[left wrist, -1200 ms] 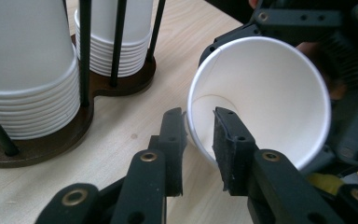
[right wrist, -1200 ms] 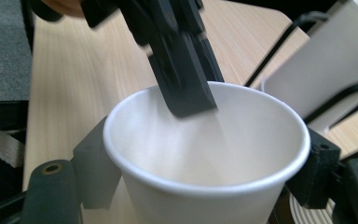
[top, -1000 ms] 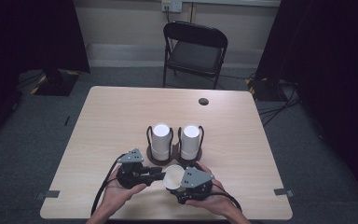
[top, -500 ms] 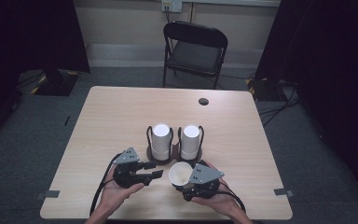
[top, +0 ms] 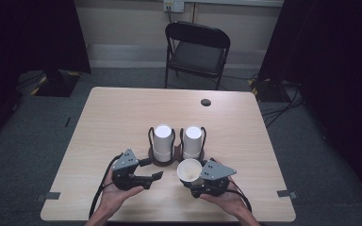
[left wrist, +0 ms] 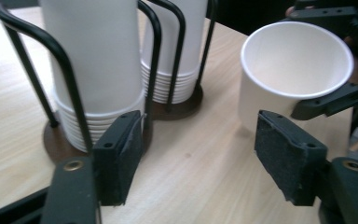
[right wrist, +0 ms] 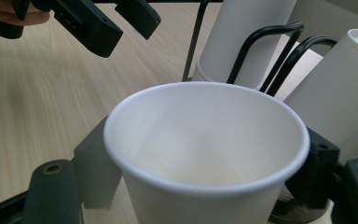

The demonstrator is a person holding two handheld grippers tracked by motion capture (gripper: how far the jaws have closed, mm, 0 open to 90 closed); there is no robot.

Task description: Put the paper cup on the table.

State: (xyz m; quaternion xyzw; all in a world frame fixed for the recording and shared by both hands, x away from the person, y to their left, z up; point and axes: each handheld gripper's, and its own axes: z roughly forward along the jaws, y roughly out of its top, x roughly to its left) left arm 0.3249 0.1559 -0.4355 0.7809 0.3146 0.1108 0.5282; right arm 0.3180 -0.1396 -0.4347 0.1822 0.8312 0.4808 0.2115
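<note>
A: Your right gripper (top: 192, 180) is clamped on the paper cup (top: 190, 170), upright, just at 6 o'clock of the cup rack (top: 166, 160) on the tabletop (top: 122, 113).

B: And your left gripper (top: 151, 170)? Its jaws have just been opening, nothing between them, at 9 o'clock of that cup.

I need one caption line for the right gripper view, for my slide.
Right tool grips an upright white paper cup beside two stacks of inverted white paper cups in a black wire holder.
</note>
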